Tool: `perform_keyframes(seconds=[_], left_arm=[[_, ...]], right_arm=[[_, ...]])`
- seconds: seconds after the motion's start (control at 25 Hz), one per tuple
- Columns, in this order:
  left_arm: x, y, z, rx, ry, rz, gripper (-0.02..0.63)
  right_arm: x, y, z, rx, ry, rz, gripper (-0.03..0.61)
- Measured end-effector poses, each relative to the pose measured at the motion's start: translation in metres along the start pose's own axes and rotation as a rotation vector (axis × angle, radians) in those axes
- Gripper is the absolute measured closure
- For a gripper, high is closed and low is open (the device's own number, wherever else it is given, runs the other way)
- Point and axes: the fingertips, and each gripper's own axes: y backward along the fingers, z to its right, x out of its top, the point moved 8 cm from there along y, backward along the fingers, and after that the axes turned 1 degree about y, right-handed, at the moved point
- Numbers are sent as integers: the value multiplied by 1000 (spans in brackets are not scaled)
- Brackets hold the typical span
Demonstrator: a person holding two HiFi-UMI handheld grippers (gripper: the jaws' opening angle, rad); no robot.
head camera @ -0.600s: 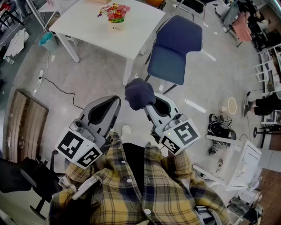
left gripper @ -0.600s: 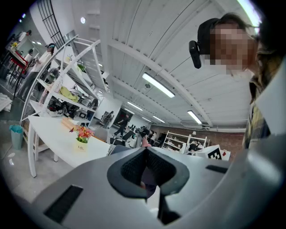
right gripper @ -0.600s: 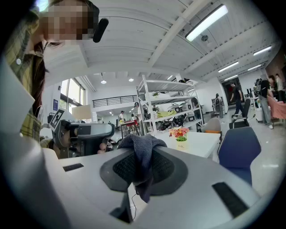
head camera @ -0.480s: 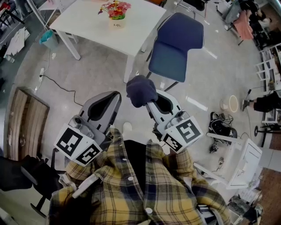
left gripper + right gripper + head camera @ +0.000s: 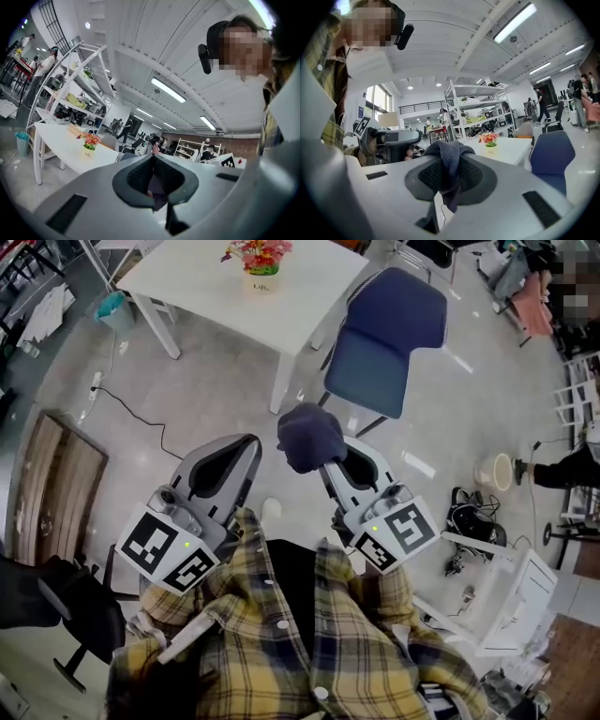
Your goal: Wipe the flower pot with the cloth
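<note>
A small white flower pot (image 5: 262,281) with red and orange flowers stands on the white table (image 5: 197,287) far ahead; it also shows as the flower pot (image 5: 88,151) and the flower pot (image 5: 490,148) in the gripper views. My right gripper (image 5: 314,451) is shut on a dark blue cloth (image 5: 309,437), which bunches over the jaw tips as the cloth (image 5: 449,159). My left gripper (image 5: 246,448) is shut with nothing in it. Both are held in front of my chest, well short of the table.
A blue chair (image 5: 384,343) stands at the table's near right corner. A teal bin (image 5: 111,307) and a black cable (image 5: 131,432) lie at the left. A wooden panel (image 5: 52,493) is on the left floor. White shelving (image 5: 506,596) stands at the right.
The table, pot and chair have slid slightly up and right in the head view. Both grippers keep their poses, and the cloth stays in the right one.
</note>
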Motion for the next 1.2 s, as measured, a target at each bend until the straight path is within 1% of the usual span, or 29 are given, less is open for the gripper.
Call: perform_keyframes(seconds=[0.28,0.44,0.56,0.8,1.0,1.2], left_arm=[[-14,1,3,38,22,0,604],[-12,-2,-9,56,38,3,603],[-6,-8,-27,54,45,5,603],[16,-28,-83,10,42,-6,604],[53,-45,-145,-14,47,-11,603],[88,-57,-210,-59,72,-29,603]], right_arm=[[-9,-1,8,30,-12,-30,541],[-8,-14,14,45,-18,-46,541],[-7,-32,19,43,-17,-56,541],[2,-86,31,9,-12,-55,541],[19,-148,42,-21,13,-76,541],[38,-210,54,-92,-3,-74,541]])
